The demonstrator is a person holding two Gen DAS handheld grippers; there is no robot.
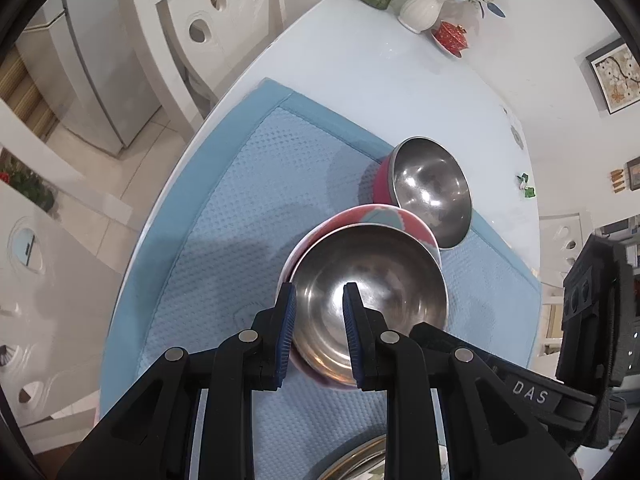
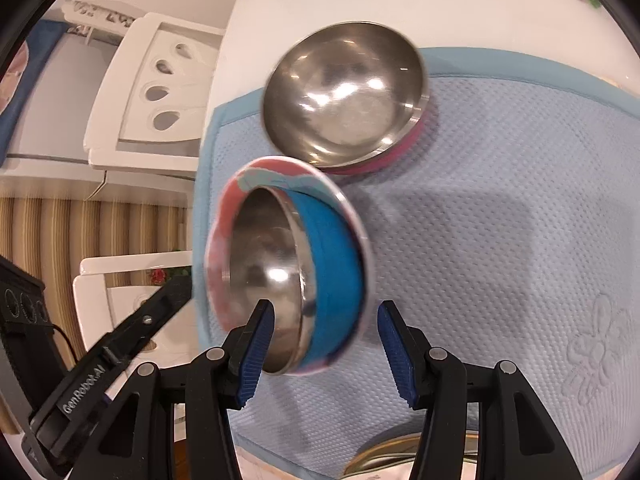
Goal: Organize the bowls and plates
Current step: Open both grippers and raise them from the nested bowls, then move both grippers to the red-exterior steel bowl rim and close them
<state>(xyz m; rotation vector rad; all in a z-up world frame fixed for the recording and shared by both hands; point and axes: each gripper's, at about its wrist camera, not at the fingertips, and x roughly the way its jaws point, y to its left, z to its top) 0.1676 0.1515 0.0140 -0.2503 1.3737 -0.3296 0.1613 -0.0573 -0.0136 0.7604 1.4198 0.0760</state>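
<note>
A steel bowl with a blue outside [image 1: 372, 280] sits nested in a pink-and-blue patterned bowl [image 1: 372, 218]. My left gripper [image 1: 320, 332] is shut on their near wall, with one pad outside and one inside. In the right wrist view the nested pair [image 2: 280, 264] is tilted on its side over the blue mat [image 2: 500, 200]. My right gripper [image 2: 326, 352] stands open around its lower edge and the pads [image 2: 394, 350] do not press on it. A second steel bowl with a pink outside [image 1: 430, 188] [image 2: 344, 100] rests at the mat's far edge.
The mat [image 1: 240, 200] lies on a white table [image 1: 352, 60] with vases [image 1: 420, 10] and a red lidded cup [image 1: 452, 36] at its far end. White chairs [image 1: 192, 28] [image 2: 156, 92] stand around it. A steel dish rim [image 1: 356, 460] [image 2: 400, 450] shows at the near edge.
</note>
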